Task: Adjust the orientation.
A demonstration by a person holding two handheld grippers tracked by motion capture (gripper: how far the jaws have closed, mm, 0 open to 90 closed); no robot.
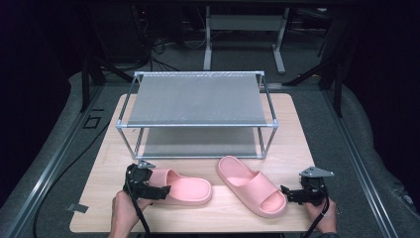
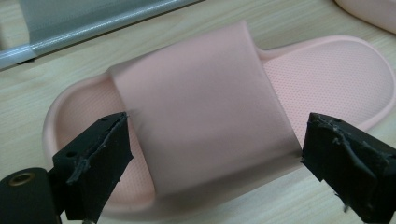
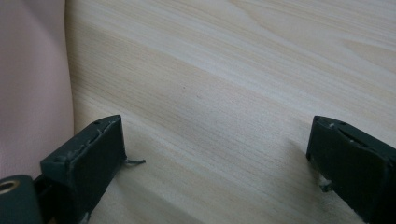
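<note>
wooden table point(image 1: 106, 173), slipper point(image 2: 210, 116) between left claw point(image 2: 212, 161) tips

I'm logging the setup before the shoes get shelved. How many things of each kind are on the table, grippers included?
Pink slippers: 2 (left slipper, right slipper)
Metal shoe rack: 1
Grippers: 2 (left gripper, right gripper)
Total: 5

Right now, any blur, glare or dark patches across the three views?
High view: table evenly lit, surroundings nearly black, soft detail. Left gripper view: left slipper sharp, jaw tips slightly soft, no glare. Right gripper view: wood grain sharp, right slipper a blurred pink edge.
</note>
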